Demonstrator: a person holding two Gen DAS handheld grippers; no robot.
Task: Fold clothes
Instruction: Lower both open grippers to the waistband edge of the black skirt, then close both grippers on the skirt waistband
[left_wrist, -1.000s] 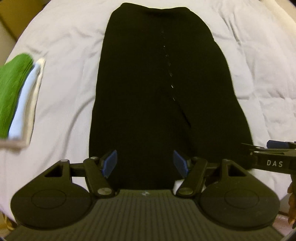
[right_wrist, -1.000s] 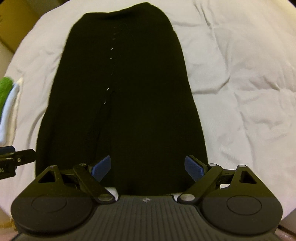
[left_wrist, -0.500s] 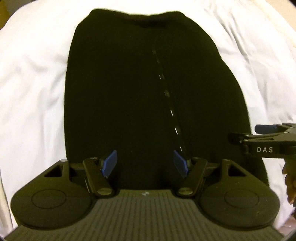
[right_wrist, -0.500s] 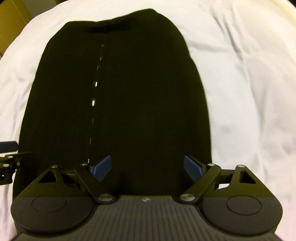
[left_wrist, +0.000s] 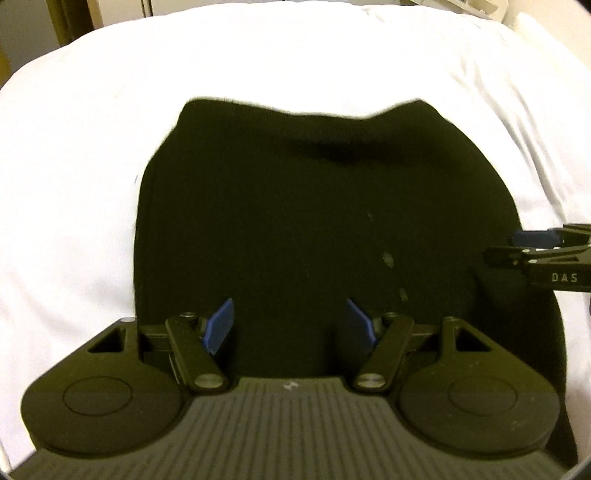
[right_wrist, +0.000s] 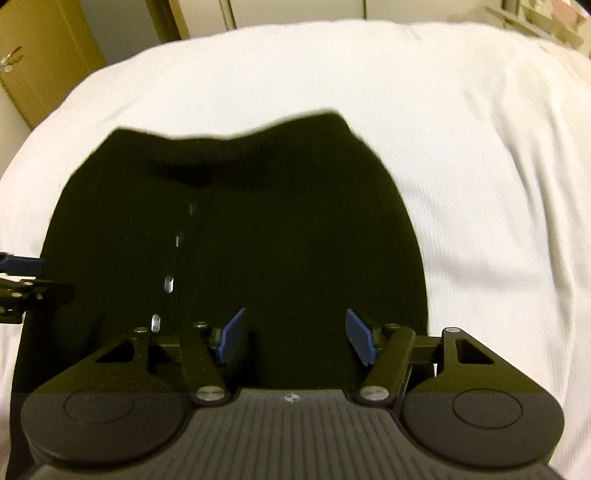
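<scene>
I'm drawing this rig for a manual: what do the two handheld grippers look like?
Both match. The left gripper and right gripper have matte black bodies with a ribbed grey centre panel bearing a small white logo, two round black discs, black linkage arms with silver pivot pins, and blue finger pads. White letters "DAS" mark the right gripper's side. No cables or sleeves show.

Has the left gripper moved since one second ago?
Yes. The left gripper went forward along the black garment: the garment's far edge now sits lower in its view, with more white bedding beyond.

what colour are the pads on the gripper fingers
Blue pads, clearest in the right wrist view.
</scene>
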